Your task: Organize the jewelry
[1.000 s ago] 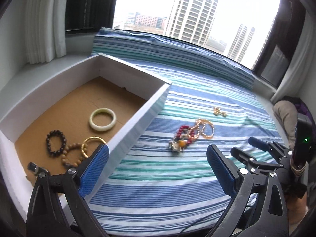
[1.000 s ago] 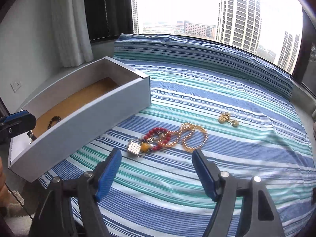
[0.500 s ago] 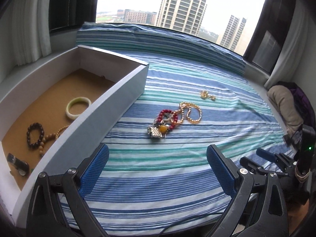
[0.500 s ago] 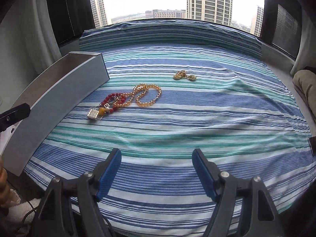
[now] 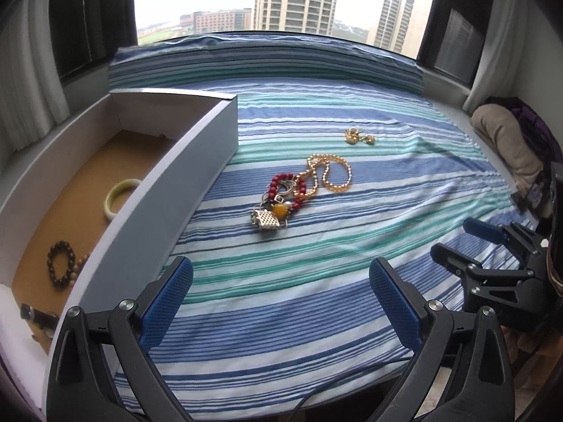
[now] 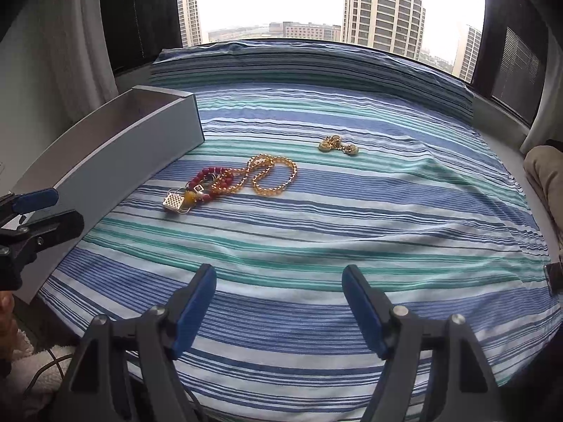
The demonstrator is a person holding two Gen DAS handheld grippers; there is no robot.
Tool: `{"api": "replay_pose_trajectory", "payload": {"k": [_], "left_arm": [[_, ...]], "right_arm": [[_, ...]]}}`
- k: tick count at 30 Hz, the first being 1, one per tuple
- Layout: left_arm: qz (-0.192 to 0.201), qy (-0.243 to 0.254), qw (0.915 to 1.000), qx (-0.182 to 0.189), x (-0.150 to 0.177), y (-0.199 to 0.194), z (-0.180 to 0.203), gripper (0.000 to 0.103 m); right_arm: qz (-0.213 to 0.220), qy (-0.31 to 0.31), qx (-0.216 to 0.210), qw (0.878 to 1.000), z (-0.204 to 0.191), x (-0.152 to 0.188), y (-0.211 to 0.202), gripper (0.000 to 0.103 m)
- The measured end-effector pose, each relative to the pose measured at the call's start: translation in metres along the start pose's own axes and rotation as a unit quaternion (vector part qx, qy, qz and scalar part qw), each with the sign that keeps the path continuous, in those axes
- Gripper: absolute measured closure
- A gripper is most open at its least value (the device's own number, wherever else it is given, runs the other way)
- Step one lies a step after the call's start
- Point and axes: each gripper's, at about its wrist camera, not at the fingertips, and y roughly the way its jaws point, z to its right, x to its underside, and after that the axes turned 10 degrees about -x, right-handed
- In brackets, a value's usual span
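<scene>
Box [image 5: 197, 161] holds pale bangle [image 5: 121, 197], dark bead bracelet [image 5: 61, 263], maybe more

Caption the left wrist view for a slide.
Open left claw above striped bedspread; tangled jewelry pile lies right of the box holding bracelets.

Both wrist views face the window low over the striped bedspread [image 5: 316, 281], probably overlapping mid-bed.

I note open striped bed cover [image 5: 281, 281] ahead of both tongs, unobstructed up to the tangled bracelets [image 5: 299, 190]. The box wall [image 5: 158, 211] blocks passage leftward.
</scene>
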Motion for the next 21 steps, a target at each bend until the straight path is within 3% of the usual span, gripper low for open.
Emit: {"api": "replay_pose_trajectory", "payload": {"k": [14, 21], "left_arm": [[-0.029, -0.002, 0.9995, -0.013, 0.001, 0.021, -0.005, 0.002], [-0.042, -0.033, 0.9986, 0.000, -0.004, 0.029, -0.027, 0.002]], "right_arm": [[-0.006, -0.007, -0.006, 1.000, -0.002, -0.002, 0.000, 0.027], [-0.005, 0.004, 0.004, 1.000, 0.008, 0.000, 0.000, 0.027]]}}
